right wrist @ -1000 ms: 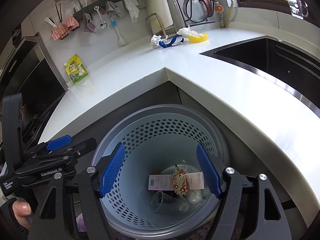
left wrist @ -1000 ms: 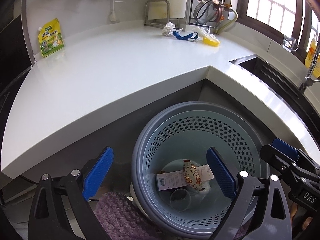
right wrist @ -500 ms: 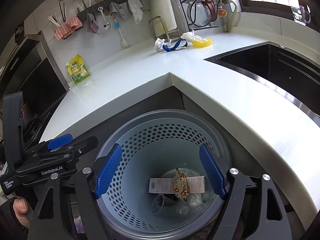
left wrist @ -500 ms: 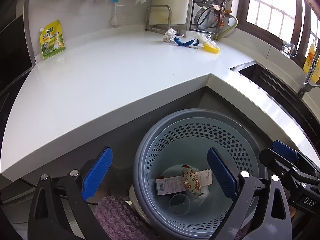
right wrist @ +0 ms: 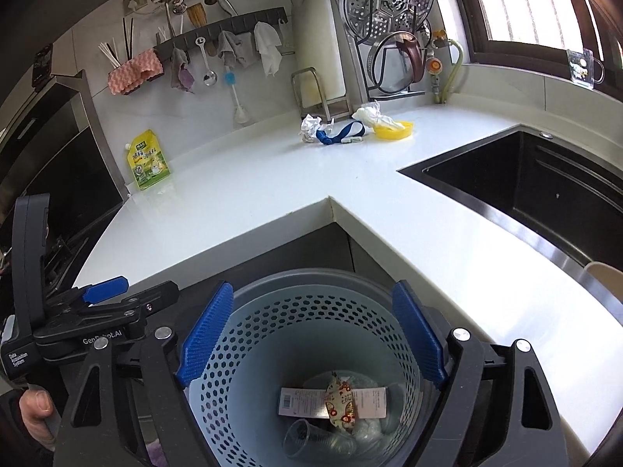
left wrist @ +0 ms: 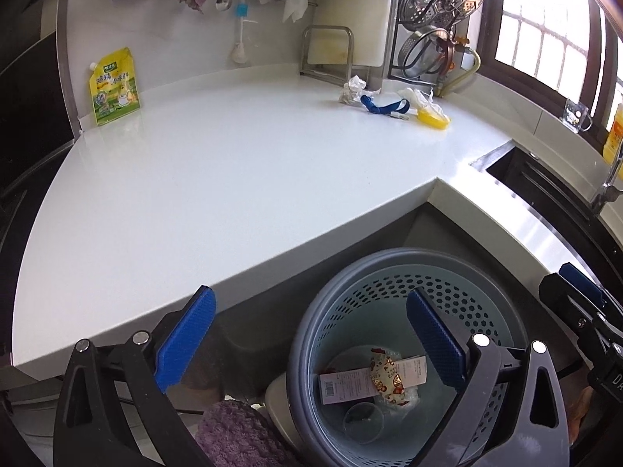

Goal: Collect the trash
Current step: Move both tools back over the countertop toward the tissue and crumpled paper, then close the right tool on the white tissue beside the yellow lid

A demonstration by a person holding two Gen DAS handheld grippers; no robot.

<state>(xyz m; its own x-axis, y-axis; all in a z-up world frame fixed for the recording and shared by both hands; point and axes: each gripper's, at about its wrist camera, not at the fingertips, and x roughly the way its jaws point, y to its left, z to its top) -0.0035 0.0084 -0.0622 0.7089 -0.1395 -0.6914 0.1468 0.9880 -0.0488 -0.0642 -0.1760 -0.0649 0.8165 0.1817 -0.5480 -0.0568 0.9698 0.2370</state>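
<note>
Crumpled paper on the counter is light and soft (pinch its bulk); right gripper is opening, empty; left gripper is spread, empty.

The left gripper hangs with its blue pads wide apart and nothing between them, above the perforated waste basket that stands below the tabletop corner. Inside the basket lie a barcoded receipt, a printed snack wrapper and a clear plastic cup. At the tabletop's far end, crumpled paper, a blue strap and a yellow lid lie close together; a yellow-green pouch leans against the wall at left.
</note>
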